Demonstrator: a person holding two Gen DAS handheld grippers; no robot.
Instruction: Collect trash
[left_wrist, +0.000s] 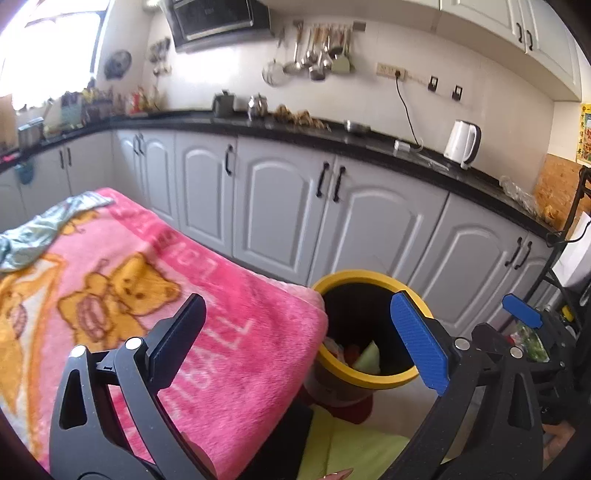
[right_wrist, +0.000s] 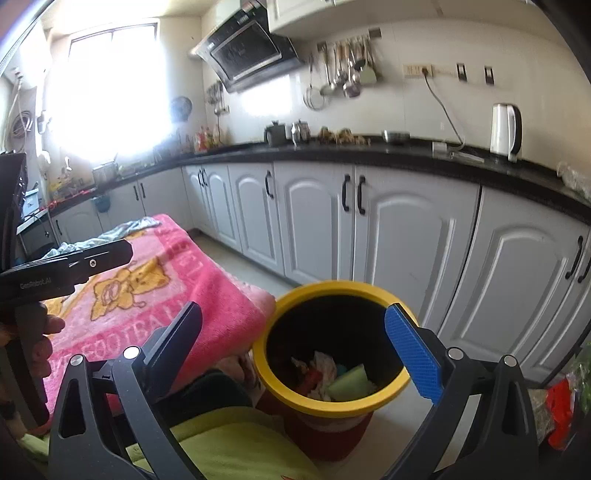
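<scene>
Right wrist: open right claw above yellow-rimmed bin, beside blanket edge.

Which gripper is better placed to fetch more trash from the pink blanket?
Left, probably. The left gripper hangs open over the pink blanket, while the right gripper hangs open over the bin. No trash shows on the visible blanket, only a pale cloth at its far end.

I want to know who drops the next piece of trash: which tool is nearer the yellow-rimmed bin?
Right, probably. The right tool hangs open just above the bin, over its near rim. The left tool is also open, beside it over the pink blanket's edge.
</scene>
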